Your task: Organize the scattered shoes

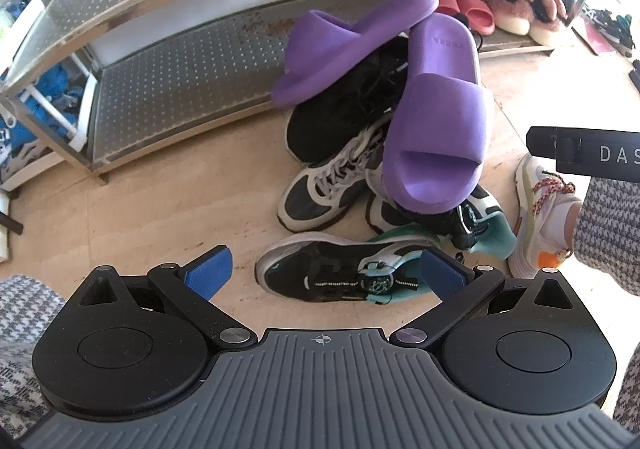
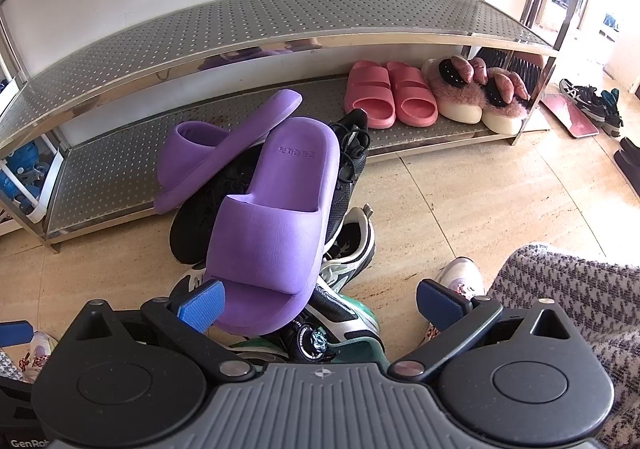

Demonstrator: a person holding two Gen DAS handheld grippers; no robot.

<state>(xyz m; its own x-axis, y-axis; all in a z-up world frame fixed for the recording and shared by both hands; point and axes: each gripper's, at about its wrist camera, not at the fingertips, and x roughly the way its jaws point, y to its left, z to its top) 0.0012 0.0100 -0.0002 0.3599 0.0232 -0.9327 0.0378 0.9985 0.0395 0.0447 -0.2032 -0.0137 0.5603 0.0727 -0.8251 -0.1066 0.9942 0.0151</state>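
A heap of shoes lies on the floor before a steel rack (image 1: 168, 89). Two purple slides top it: one (image 1: 436, 121) (image 2: 276, 217) flat with its toe toward me, the other (image 1: 356, 41) (image 2: 216, 145) tipped on edge against the lower shelf. Under them sit a black sneaker (image 1: 344, 117) (image 2: 208, 217), a black-and-white laced sneaker (image 1: 324, 189) and two black-teal dial sneakers (image 1: 340, 269) (image 1: 476, 225). My left gripper (image 1: 326, 273) is open above the near dial sneaker. My right gripper (image 2: 320, 305) is open, its left pad beside the flat slide's toe.
On the lower shelf's right end stand pink slides (image 2: 390, 93) and furry pink slippers (image 2: 476, 93). The person's feet in white sneakers (image 1: 540, 213) (image 2: 460, 277) and houndstooth trousers (image 2: 568, 297) flank the heap. More shoes (image 2: 592, 101) lie right of the rack.
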